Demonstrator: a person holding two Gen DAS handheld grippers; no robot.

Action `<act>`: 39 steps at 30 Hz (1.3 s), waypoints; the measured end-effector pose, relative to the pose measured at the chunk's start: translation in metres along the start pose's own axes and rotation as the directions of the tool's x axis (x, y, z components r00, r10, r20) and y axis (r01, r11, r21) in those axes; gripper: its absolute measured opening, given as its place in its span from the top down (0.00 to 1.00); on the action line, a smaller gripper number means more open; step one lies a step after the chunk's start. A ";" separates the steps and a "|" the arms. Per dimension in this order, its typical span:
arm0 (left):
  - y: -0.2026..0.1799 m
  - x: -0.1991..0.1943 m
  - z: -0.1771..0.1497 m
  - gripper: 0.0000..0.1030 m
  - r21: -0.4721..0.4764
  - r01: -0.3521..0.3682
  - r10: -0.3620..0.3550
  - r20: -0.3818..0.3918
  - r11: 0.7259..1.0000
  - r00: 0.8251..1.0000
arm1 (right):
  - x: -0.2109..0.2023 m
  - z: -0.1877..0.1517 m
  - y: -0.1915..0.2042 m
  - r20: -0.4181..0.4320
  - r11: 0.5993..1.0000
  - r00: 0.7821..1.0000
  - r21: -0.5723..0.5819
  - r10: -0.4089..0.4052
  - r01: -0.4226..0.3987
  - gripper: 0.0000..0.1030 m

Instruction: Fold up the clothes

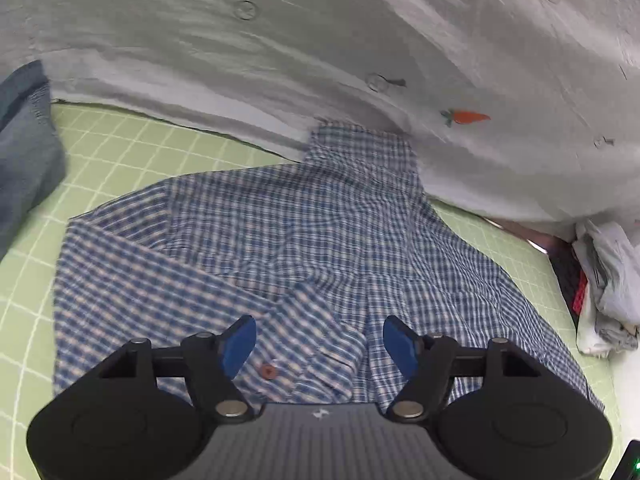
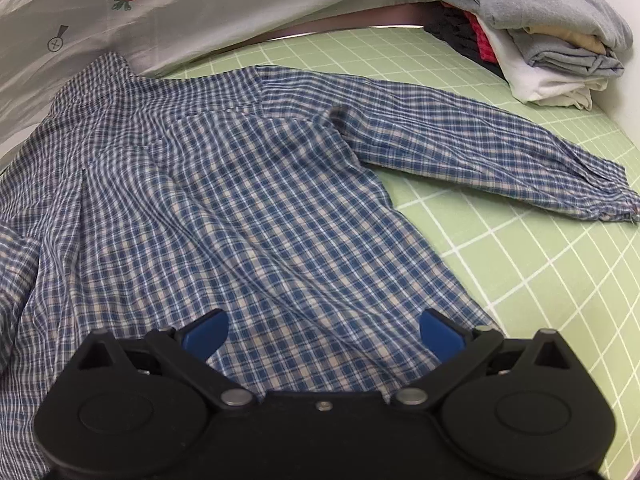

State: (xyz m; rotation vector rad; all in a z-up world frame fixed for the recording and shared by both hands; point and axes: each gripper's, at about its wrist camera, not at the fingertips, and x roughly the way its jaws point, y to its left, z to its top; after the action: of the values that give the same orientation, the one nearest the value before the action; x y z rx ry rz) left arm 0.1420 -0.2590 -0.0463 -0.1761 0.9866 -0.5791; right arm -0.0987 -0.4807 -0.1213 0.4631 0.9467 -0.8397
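A blue-and-white checked long-sleeved cotton shirt is spread flat on the pale green gridded cutting mat, creased, with one sleeve stretched out sideways and a cuff with a red button folded over the body. The left gripper and right gripper are held spread above it, gripping nothing.
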 end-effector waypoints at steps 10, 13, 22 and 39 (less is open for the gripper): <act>0.085 -0.054 -0.043 0.23 -0.146 -0.260 0.260 -0.016 0.955 0.965 | -0.026 0.008 0.078 0.068 0.975 0.990 -0.197 0.121 -0.106 0.00; 0.111 -0.061 -0.060 0.22 -0.166 -0.311 0.305 -0.059 0.936 0.950 | -0.030 0.004 0.119 0.075 0.955 0.981 -0.251 0.179 -0.156 0.00; 0.154 -0.062 -0.086 0.22 -0.172 -0.325 0.303 -0.143 0.930 0.942 | -0.026 -0.033 0.225 0.082 0.870 0.967 -0.459 0.242 -0.179 0.00; 0.138 -0.049 -0.091 0.21 -0.131 -0.330 0.307 -0.169 0.935 0.937 | -0.033 -0.011 0.122 0.170 0.994 0.980 -0.050 0.101 -0.094 0.06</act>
State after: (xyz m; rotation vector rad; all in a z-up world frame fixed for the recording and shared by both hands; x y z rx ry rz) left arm 0.0994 -0.1064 -0.1144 -0.1106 1.1771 -0.2162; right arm -0.0178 -0.3861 -0.0996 0.3908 0.7746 -0.7567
